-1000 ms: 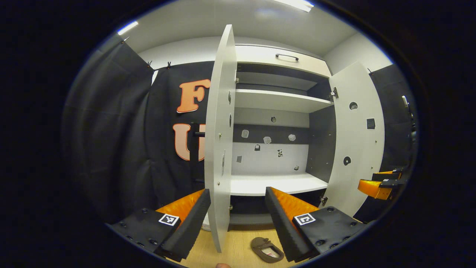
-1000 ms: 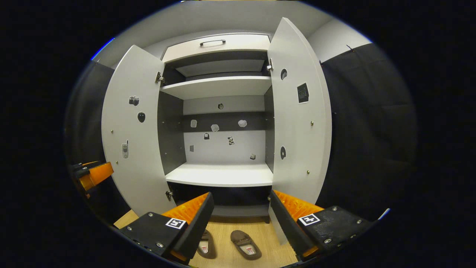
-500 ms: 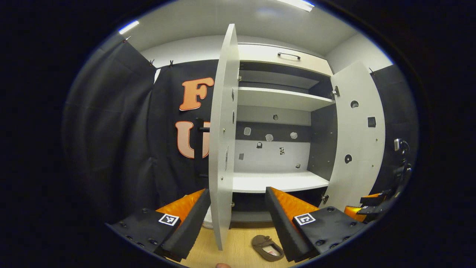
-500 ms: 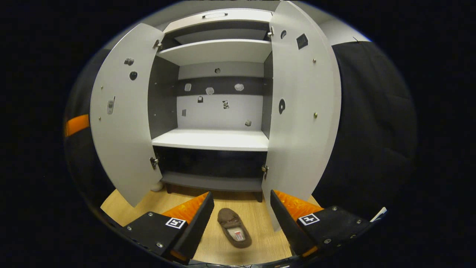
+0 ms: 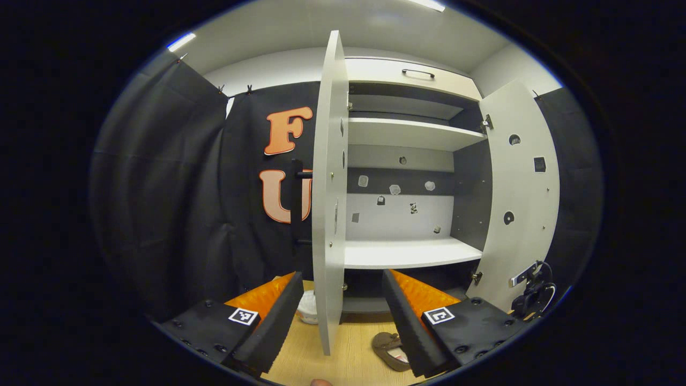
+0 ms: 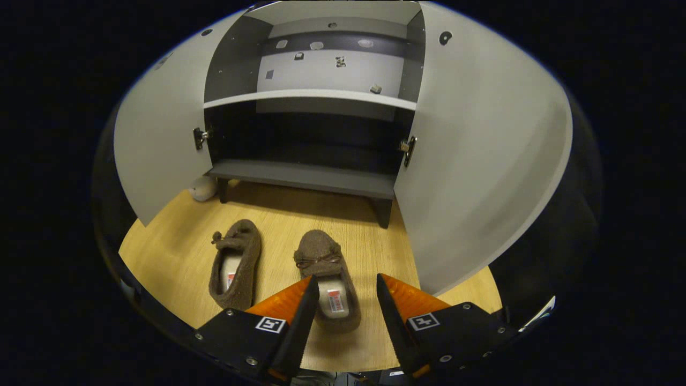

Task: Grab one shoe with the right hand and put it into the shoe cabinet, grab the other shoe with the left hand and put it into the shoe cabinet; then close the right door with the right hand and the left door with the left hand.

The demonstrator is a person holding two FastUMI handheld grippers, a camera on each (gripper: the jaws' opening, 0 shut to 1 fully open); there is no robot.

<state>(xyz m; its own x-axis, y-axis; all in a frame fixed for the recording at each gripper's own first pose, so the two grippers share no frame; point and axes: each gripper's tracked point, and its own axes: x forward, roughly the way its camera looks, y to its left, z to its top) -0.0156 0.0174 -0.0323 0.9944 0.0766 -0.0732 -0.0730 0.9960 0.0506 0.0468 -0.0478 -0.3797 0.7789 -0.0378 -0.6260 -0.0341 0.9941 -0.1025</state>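
One shoe cabinet [image 6: 305,177] stands on a light wooden floor [image 6: 171,246], pale grey outside and dark grey within, with two doors swung wide: the left door [image 6: 155,139] and the right door [image 6: 477,155]. From the left gripper view the left door [image 5: 328,193] shows edge-on, with white shelves [image 5: 407,252] behind it. Two brown fuzzy slippers lie side by side on the floor before the cabinet, toes pointing toward it, each with a pale lining and a small bow; the left shoe [image 6: 235,262] lies apart from the right shoe [image 6: 328,284]. Two tools are present, each with orange and black fingers. The right tool [image 6: 340,321] is open, its fingers on either side of the right shoe's heel; whether they touch it is unclear. The left tool [image 5: 340,316] is open and holds nothing, its fingers on either side of the left door's edge.
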